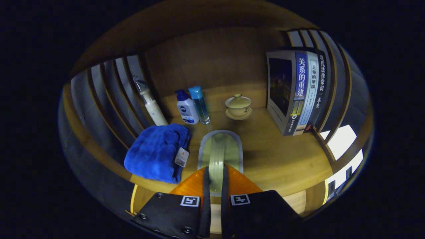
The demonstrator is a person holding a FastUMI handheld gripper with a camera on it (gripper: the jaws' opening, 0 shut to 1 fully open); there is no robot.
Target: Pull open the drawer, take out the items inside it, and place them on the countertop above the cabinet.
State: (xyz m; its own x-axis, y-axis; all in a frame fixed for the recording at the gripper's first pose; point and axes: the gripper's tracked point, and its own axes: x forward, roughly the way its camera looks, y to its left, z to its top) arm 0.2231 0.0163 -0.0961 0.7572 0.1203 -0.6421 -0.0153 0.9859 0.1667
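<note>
Gripper (215, 181) was pinched on the pale green, grey-rimmed oval dish (220, 151) w/ a raised centre ridge, both orange fingers (189, 186) pressed on that ridge. Dish sat low over the wooden bench (282, 156), just right of the folded blue fleece towel (156, 152); can't tell if it touched down. Looked like smooth, stiff plastic or silicone: probably light, maybe slippery, so the ridge seemed the best hold. Beyond it: white bottle w/ blue cap (187, 108), clear blue bottle (200, 103), cream ceramic lidded cup on saucer (238, 106), upright books (297, 91).
</note>
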